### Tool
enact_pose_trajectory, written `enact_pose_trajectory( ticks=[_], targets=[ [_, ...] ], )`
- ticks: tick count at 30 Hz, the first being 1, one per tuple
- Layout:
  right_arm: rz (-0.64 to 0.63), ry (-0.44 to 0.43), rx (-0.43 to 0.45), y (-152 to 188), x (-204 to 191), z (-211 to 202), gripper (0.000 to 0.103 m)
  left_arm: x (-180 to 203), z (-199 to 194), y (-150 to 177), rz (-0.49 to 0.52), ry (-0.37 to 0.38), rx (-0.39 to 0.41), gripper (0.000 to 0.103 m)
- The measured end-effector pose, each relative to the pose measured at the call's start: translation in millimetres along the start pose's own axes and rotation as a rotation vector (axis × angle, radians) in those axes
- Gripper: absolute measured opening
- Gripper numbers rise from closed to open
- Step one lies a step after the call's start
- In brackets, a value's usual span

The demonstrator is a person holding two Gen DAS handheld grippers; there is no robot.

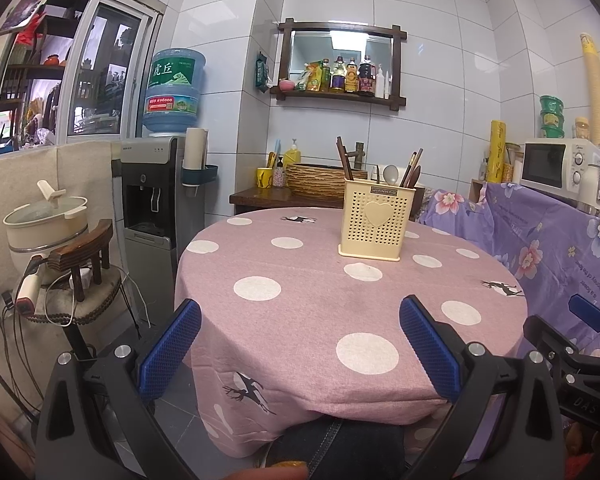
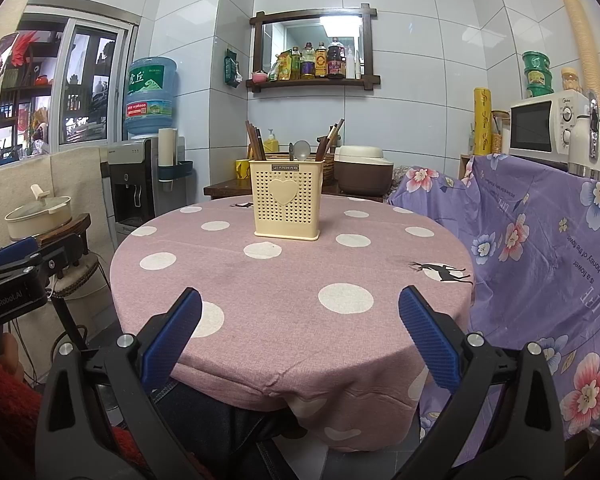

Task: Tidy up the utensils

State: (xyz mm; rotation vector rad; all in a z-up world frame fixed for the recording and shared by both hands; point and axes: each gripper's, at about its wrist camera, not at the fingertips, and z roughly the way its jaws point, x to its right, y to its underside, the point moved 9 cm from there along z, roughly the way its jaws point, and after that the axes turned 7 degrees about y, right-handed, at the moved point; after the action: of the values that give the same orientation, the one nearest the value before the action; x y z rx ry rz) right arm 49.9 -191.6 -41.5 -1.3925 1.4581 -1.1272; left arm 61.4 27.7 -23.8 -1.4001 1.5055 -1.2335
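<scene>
Cream utensil holder point(image 2: 287, 199) stands upright, chopsticks point(image 2: 256, 141) pointing up; left tongs point(image 1: 300, 344) and right tongs point(image 2: 300, 336) gape wide.

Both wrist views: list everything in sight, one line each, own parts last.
utensil holder: one, cream, perforated, upright on the table
chopsticks: several, dark brown, standing in the holder
spoon: one, pale, in the holder
round table: one, pink cloth with white dots
water dispenser: one, grey, left of the table, blue bottle on top
pot: one, cream, lidded, far left
rice cooker: one, brown and white, behind the table
microwave: one, white, right
wall shelf: one, dark wood, holding bottles
left hand-held gripper: blue pads, open
right hand-held gripper: blue pads, open
</scene>
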Motion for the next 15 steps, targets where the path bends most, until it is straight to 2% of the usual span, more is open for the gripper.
enact_pose_trajectory(
  ticks=[15],
  targets=[
    [0.001,0.000,-0.003,-0.4,-0.5,-0.6,0.097,-1.0,-0.8,0.7,-0.002,-0.008,0.001,0.098]
  ],
)
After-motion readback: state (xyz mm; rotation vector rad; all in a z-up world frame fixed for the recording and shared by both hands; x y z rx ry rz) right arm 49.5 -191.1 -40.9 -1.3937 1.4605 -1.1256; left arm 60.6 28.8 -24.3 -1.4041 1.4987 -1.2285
